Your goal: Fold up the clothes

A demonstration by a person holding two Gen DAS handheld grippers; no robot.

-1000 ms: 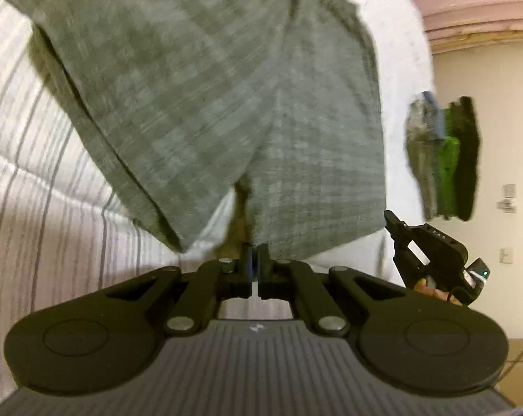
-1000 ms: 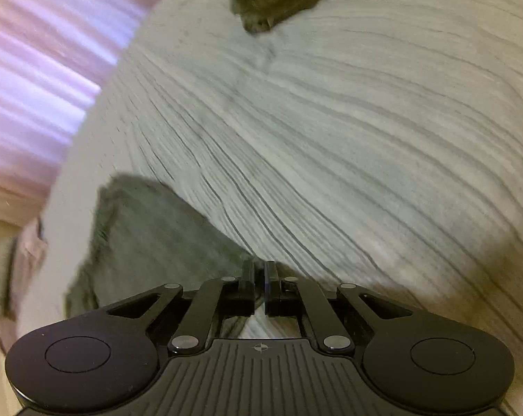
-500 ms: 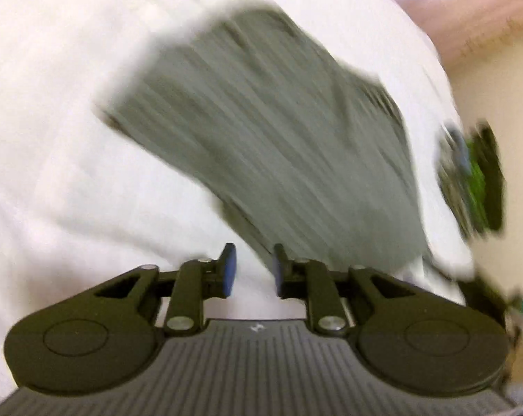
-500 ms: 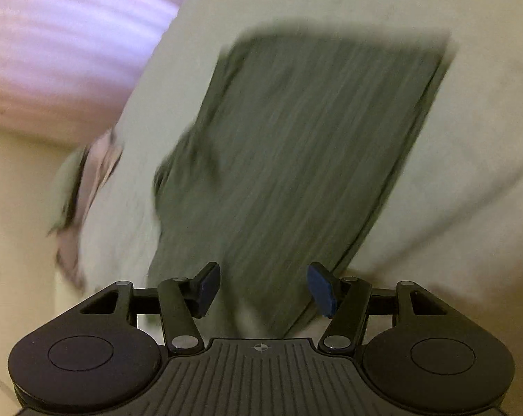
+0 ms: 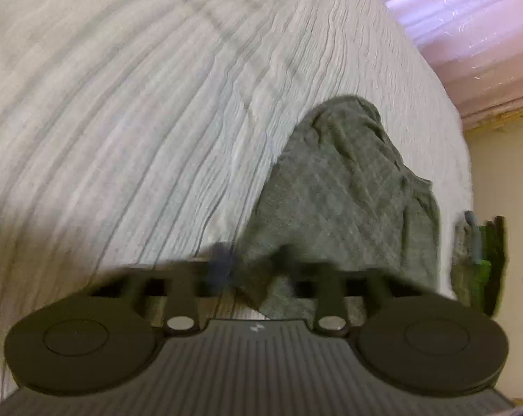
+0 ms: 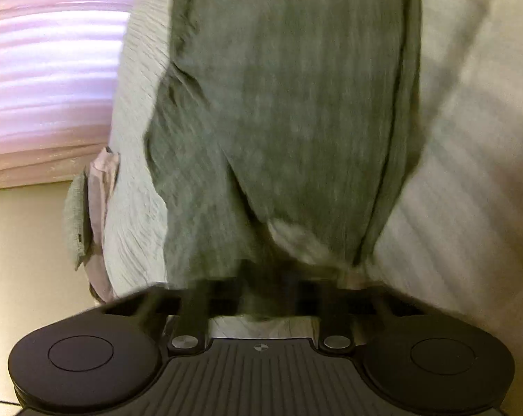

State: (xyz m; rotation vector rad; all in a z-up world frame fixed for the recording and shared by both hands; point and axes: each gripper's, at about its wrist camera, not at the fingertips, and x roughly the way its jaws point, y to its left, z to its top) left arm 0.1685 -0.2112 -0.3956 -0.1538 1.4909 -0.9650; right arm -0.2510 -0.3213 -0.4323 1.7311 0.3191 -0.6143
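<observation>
pink curtain (image 5: 469, 17) behind the striped white bedspread (image 5: 122, 104).

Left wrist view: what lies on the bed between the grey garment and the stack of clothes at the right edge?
Only a bare strip of striped bedcover lies between the grey garment and the stack of clothes.

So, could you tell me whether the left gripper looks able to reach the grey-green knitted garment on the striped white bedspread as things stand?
Probably yes: the grey-green knitted garment lies just ahead of the left gripper, its near edge between the blurred fingers, with nothing in the way.
</observation>
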